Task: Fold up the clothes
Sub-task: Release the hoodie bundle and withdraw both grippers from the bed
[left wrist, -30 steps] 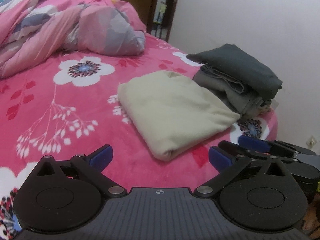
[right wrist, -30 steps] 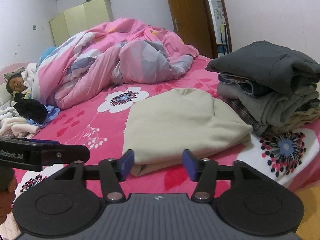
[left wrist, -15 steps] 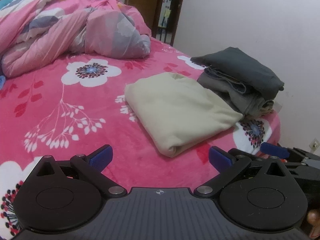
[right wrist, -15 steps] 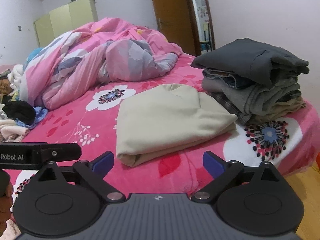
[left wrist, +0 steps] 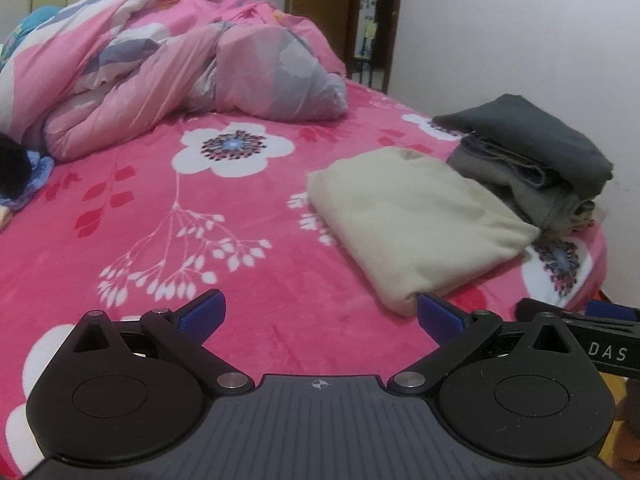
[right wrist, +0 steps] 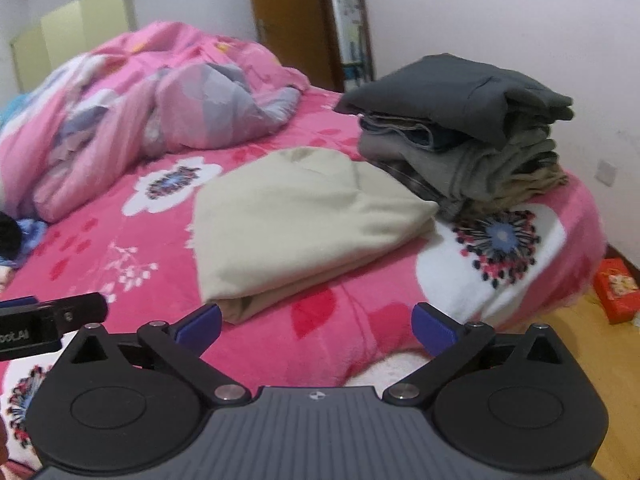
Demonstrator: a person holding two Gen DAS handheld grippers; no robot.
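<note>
Right gripper (right wrist: pixel 316 326) jaws went from half closed around the near edge of the shirt (right wrist: pixel 304 224) to wide apart, and they are opening to full spread now, nothing between them. Both views have backed off a little: the shirt sits further from the blue pads than a second ago, and more bed shows at left.

Left gripper (left wrist: pixel 320 316) jaws wide apart too, empty, same spread as earlier. Its right pad (left wrist: pixel 438 314) overlaps the shirt's near corner in the left wrist view; contact unclear, looks just short of it.

Shirt (left wrist: pixel 412 228): cream, folded into a rough rectangle, lying flat on the pink floral blanket (left wrist: pixel 168 216) near the bed's foot edge. Fold edge faces the grippers.

Stack (right wrist: pixel 460 136) of folded clothes just beyond the shirt on the right, touching its far edge; dark grey piece on top, lighter grey and tan pieces under it.

Rumpled pink quilt (right wrist: pixel 140 116) piled at the far left of the bed, well apart from the shirt. Red box (right wrist: pixel 616 290) on the wood floor at right. Wooden door (right wrist: pixel 288 20) behind the bed.

Each gripper shows at the edge of the other's view, side by side.
</note>
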